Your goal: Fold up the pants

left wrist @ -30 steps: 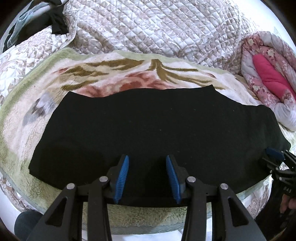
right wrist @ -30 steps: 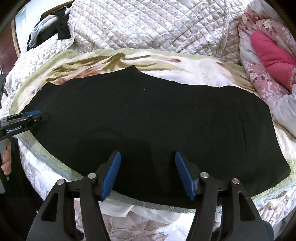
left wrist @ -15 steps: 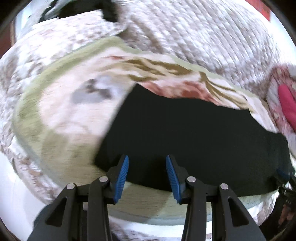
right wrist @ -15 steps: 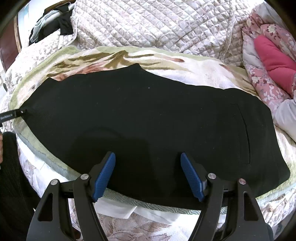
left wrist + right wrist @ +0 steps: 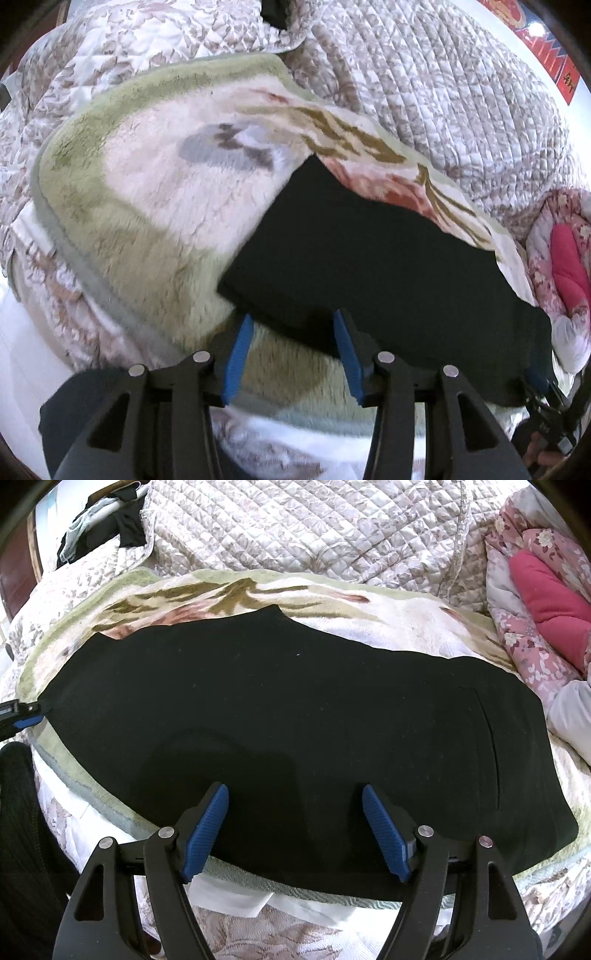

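While the flat black fabric pants [image 5: 295, 716] lie lengthwise on the bed's plush floral blanket [image 5: 155, 206], both the left gripper [image 5: 291, 350] and right gripper [image 5: 295, 827] are opening, empty, so each probably must next pinch an edge.

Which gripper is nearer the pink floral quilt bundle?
Right. The right gripper hovers over the black pants beside the bundle; the left gripper is at their far end.

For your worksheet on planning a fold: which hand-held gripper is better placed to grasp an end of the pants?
Probably left: the left hand-held gripper is opening at the pants' end corner, while the right hand-held gripper hangs over their middle.
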The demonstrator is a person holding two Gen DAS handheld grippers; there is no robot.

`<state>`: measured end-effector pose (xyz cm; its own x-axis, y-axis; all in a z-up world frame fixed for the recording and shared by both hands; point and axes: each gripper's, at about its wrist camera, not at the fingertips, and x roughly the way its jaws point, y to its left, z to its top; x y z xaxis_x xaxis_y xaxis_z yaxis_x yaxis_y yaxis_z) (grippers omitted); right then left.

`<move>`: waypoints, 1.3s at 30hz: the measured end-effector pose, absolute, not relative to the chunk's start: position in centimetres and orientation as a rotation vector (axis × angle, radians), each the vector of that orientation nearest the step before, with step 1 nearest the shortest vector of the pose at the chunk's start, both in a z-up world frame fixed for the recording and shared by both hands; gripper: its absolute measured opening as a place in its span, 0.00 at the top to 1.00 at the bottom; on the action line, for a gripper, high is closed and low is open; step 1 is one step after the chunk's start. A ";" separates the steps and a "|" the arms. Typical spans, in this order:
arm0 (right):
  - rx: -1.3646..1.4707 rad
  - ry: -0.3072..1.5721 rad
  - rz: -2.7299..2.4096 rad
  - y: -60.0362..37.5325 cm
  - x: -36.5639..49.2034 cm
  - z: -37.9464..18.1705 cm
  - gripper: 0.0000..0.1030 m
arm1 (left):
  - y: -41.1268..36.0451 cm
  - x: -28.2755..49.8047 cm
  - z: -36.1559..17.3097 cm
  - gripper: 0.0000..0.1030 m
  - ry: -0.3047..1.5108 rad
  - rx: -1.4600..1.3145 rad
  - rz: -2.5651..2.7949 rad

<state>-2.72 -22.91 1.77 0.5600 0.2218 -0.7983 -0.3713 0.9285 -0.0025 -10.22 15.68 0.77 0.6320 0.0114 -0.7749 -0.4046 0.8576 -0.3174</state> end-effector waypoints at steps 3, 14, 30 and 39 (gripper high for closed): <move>-0.175 0.911 0.351 -22.9 -2.7 1.8 0.27 | 16.1 -9.5 0.6 0.53 0.837 -0.510 0.256; -0.063 0.925 0.365 -24.1 -2.5 2.6 0.27 | 15.9 -8.0 2.0 0.92 0.810 -0.487 0.220; 0.155 0.888 0.299 -29.7 -2.9 4.7 0.27 | -1.5 -1.1 8.8 0.92 0.770 -0.264 -0.328; 0.204 0.889 0.262 -31.8 -3.1 4.5 0.27 | -9.0 -1.7 3.2 0.92 0.968 -0.187 -0.542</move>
